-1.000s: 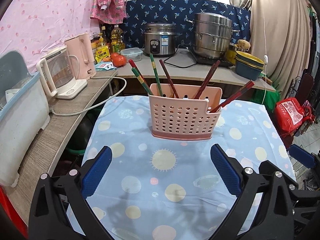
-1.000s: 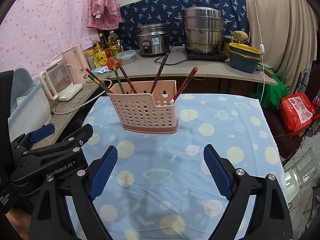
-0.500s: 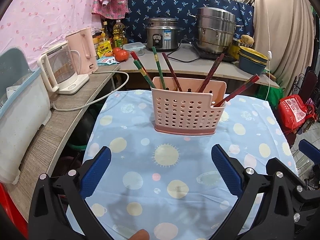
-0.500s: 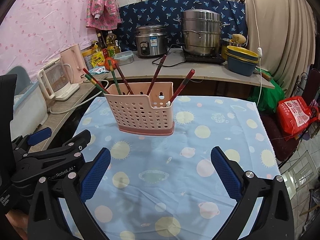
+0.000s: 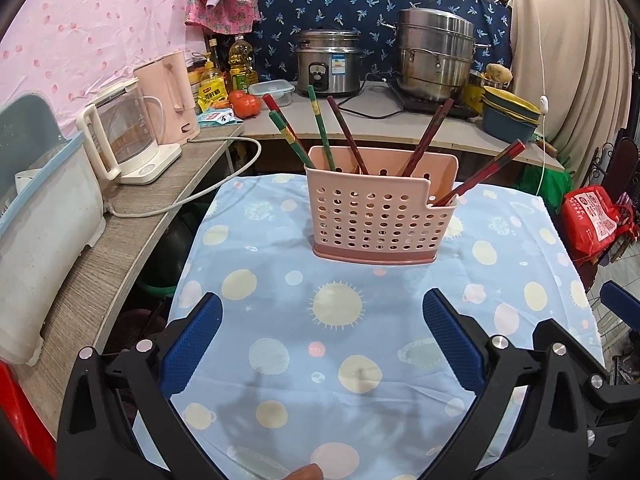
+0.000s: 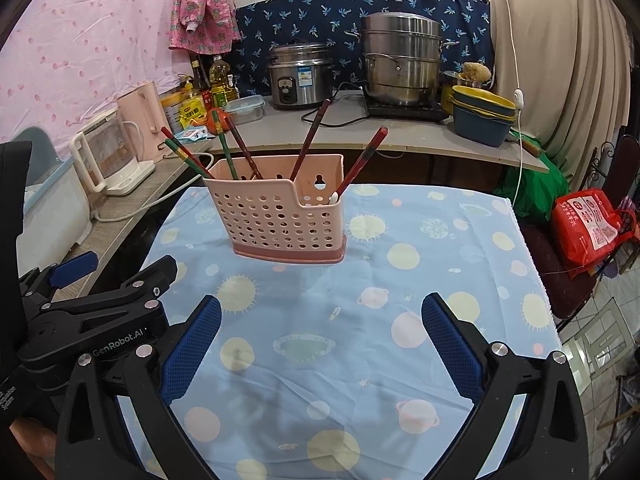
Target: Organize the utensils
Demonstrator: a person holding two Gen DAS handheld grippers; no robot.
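A pink perforated utensil holder (image 5: 380, 216) stands upright on the blue patterned tablecloth (image 5: 340, 344); it also shows in the right wrist view (image 6: 286, 220). Several red and green chopsticks (image 5: 320, 128) stand in it and lean outward, also seen in the right wrist view (image 6: 360, 164). My left gripper (image 5: 322, 344) is open and empty, low over the cloth in front of the holder. My right gripper (image 6: 320, 346) is open and empty, beside it. The left gripper's body (image 6: 92, 320) shows at the right wrist view's lower left.
A side counter on the left carries a glass kettle (image 5: 124, 140), a pink kettle (image 5: 168, 96) and a white bin (image 5: 44, 232). The back counter holds a rice cooker (image 5: 328, 68), a steel steamer pot (image 5: 434, 56) and stacked bowls (image 5: 508, 118). A red bag (image 5: 592, 216) sits right.
Both grippers have drawn back a little from the holder and stayed open. The holder and chopsticks have not moved.
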